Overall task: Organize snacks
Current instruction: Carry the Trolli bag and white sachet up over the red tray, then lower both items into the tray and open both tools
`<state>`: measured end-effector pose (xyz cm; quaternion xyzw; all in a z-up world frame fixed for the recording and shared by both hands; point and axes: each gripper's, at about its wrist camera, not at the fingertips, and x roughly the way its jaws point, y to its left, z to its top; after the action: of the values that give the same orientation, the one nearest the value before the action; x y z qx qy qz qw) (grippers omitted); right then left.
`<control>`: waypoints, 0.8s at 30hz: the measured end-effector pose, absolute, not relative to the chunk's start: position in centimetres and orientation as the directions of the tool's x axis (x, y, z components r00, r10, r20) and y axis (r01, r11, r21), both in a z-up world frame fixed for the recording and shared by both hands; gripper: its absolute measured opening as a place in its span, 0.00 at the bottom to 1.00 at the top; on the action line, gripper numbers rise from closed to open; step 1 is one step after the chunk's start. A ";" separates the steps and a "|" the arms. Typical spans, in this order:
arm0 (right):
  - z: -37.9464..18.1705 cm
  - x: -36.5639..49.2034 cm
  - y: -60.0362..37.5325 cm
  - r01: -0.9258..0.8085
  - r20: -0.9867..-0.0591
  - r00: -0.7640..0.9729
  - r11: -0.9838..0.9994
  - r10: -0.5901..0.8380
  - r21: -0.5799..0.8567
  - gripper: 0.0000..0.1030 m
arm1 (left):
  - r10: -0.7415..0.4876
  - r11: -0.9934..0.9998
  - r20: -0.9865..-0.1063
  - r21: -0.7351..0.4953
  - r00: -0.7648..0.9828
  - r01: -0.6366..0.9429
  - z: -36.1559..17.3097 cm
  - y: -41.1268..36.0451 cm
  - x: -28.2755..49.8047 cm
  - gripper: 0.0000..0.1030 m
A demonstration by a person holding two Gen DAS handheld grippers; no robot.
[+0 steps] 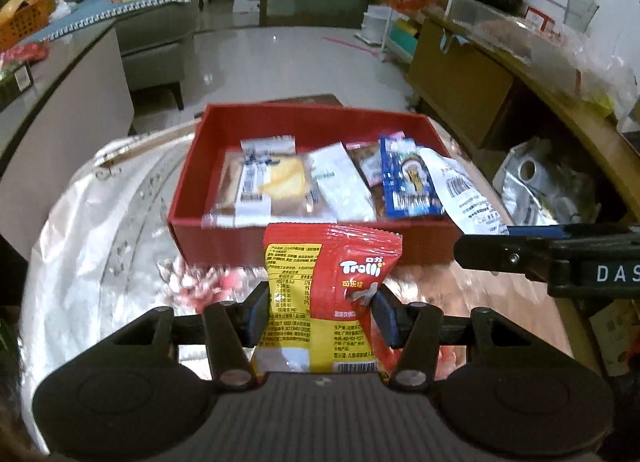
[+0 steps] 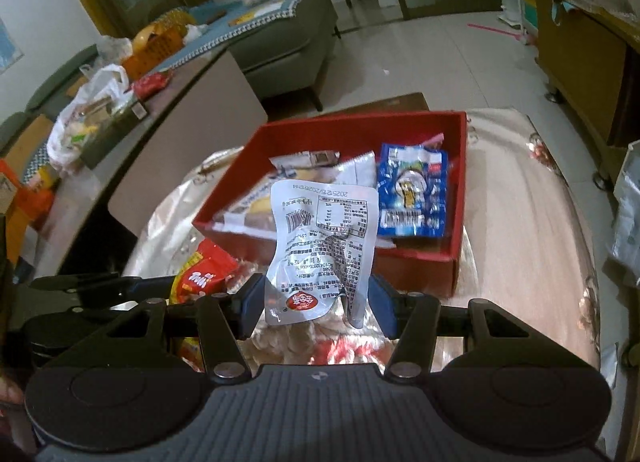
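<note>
With both grippers loaded, the red box (image 1: 256,242) lies straight ahead of each, near wall facing them. Left gripper (image 1: 320,312) pinches the Trolli packet (image 1: 332,294) upright, short of that wall. Right gripper (image 2: 316,302) clamps the silver pouch (image 2: 324,246), long axis pointing boxward, its top edge overlapping the rim in view, so the right looks nearer.

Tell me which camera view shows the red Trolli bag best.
The left wrist view: the Trolli bag fills the centre, held by the left hand-held gripper. The right wrist view shows only a part at the left.

Left black two-finger gripper (image 1: 320,316) clamped on red-yellow candy packet (image 1: 328,294), right black two-finger gripper (image 2: 318,304) clamped on silver foil pouch (image 2: 320,250), both level, side by side
</note>
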<state>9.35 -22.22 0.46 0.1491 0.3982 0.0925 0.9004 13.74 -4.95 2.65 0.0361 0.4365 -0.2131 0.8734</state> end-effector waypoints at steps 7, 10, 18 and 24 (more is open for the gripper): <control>1.6 10.2 -22.5 -0.059 -0.659 0.694 0.935 0.290 0.349 0.61 | -0.323 0.917 -0.744 -0.093 0.585 0.389 4.0 -5.8 15.2 0.46; 1.8 11.1 -22.7 -0.060 -0.654 0.700 0.935 0.288 0.349 0.61 | -0.317 0.920 -0.731 -0.083 0.604 0.382 4.4 -6.4 16.4 0.46; 1.7 14.7 -23.6 -0.031 -0.661 0.708 0.945 0.250 0.324 0.61 | -0.286 0.934 -0.736 -0.070 0.614 0.350 3.6 -8.0 20.4 0.46; 0.7 17.7 -23.8 -0.016 -0.685 0.693 0.955 0.225 0.298 0.61 | -0.255 0.944 -0.736 -0.049 0.627 0.327 2.3 -9.3 23.3 0.46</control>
<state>17.74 -23.84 0.70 0.1355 0.3863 0.0661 0.9100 23.33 -9.35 2.34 0.0448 0.4007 -0.1616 0.9007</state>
